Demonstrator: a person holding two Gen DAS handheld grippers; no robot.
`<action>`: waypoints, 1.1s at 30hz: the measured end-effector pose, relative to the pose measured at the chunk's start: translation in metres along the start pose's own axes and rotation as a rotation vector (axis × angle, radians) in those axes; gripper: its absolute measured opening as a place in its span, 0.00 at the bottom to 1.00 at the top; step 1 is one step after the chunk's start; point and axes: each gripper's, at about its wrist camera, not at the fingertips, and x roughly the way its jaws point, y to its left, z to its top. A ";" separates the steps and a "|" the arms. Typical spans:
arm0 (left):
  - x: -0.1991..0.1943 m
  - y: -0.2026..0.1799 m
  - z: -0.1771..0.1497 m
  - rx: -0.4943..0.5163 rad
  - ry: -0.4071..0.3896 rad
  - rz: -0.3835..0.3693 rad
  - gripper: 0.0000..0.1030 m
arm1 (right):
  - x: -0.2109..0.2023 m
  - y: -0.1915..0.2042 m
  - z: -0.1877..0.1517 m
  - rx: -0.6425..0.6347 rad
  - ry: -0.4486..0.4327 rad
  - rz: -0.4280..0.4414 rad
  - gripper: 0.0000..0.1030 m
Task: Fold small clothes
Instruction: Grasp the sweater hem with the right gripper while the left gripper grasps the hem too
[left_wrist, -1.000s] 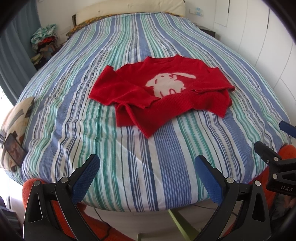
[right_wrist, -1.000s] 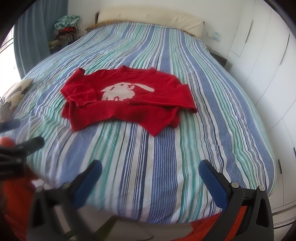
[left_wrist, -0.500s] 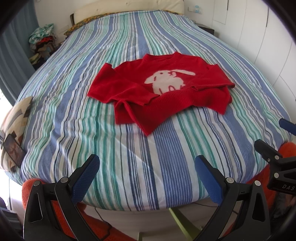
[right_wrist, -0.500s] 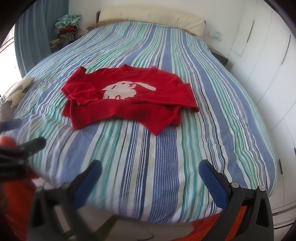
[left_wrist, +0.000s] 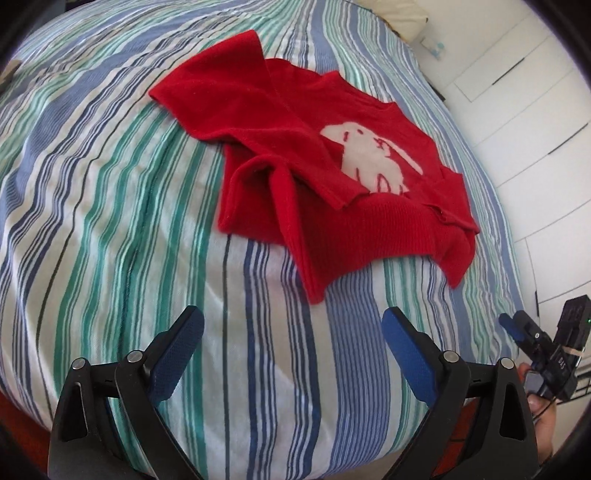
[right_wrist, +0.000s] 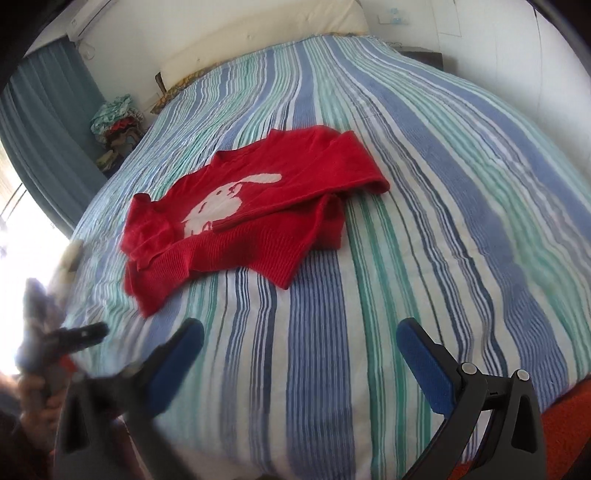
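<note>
Sweater, red with a pale rabbit knitted on the chest, lies face up in the middle of the striped bedspread, beyond both our tools. We see it rumpled rather than flat: in the left wrist view one sleeve spreads out to the far left, and the hem is bunched into a fold that comes to a point on the near side. In the right wrist view the other sleeve lies folded across the body, ending at the far right.

Our left gripper hangs over the near part of the bedspread with its blue pads spread wide, holding nothing, short of the sweater's near point. Our right gripper is likewise spread wide and holding nothing above the near stripes, with the sweater ahead and to its left. In the left wrist view we glimpse the right tool at the near right edge.

Past the far end of the bed we see a pillow, and at the far left a blue curtain beside a pile of clothes.
</note>
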 end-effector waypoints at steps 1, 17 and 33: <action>0.011 -0.003 0.009 -0.006 0.005 -0.016 0.79 | 0.013 -0.006 0.004 0.027 0.006 0.053 0.98; -0.035 0.003 -0.004 0.112 0.132 -0.120 0.03 | 0.054 -0.008 0.030 0.096 0.144 0.384 0.07; -0.007 0.015 -0.062 0.122 0.296 0.019 0.27 | 0.057 -0.014 -0.048 0.138 0.456 0.253 0.50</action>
